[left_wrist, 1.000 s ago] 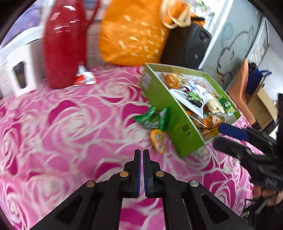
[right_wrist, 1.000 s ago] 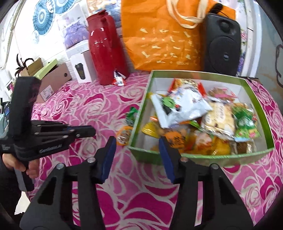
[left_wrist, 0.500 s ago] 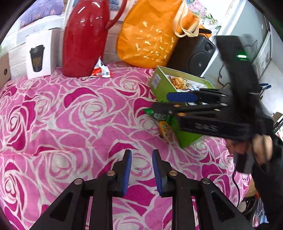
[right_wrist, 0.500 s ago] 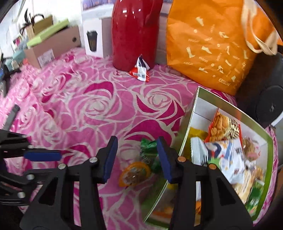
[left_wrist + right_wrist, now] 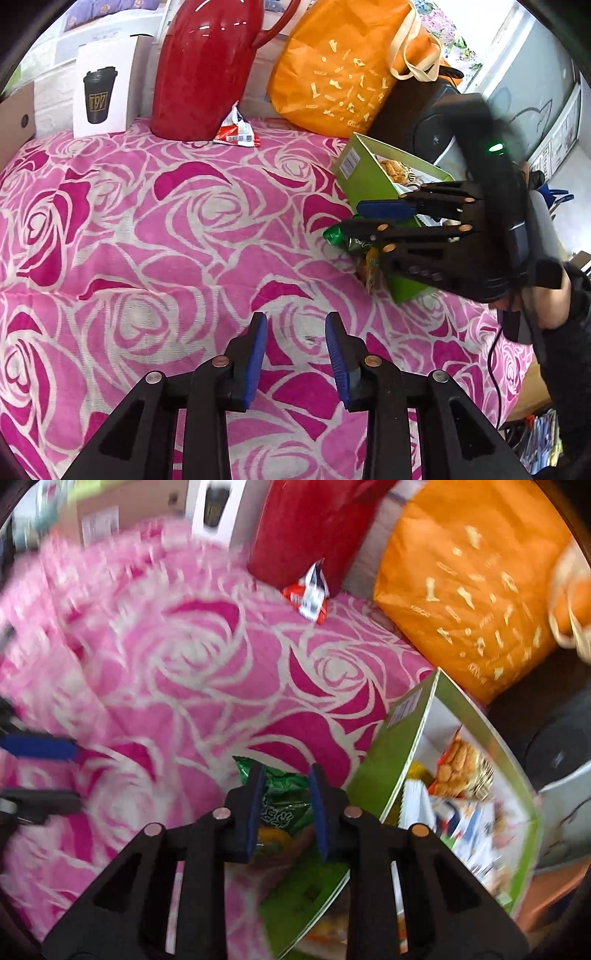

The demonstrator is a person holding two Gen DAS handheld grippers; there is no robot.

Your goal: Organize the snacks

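Note:
On the pink rose cloth, a green snack packet (image 5: 284,794) and an orange packet (image 5: 277,840) lie against the outer wall of the green box (image 5: 399,760). The box is full of snack bags. My right gripper (image 5: 286,794) is low over the green packet with its blue pads either side of it, jaws narrowed but still apart. In the left wrist view the right gripper (image 5: 354,221) covers most of the green packet (image 5: 334,234) beside the box (image 5: 369,177). A red-and-white packet (image 5: 236,129) leans on the red flask. My left gripper (image 5: 295,350) is open over bare cloth.
A tall red flask (image 5: 207,66), an orange tote bag (image 5: 340,66), a white cup carton (image 5: 99,92) and a black speaker (image 5: 424,122) line the back. A hand (image 5: 546,302) holds the right gripper at the table's right edge. A cardboard box (image 5: 122,506) stands far left.
My right gripper dropped down and forward onto the green packet and its jaws narrowed. My left gripper opened wider and stayed over the cloth.

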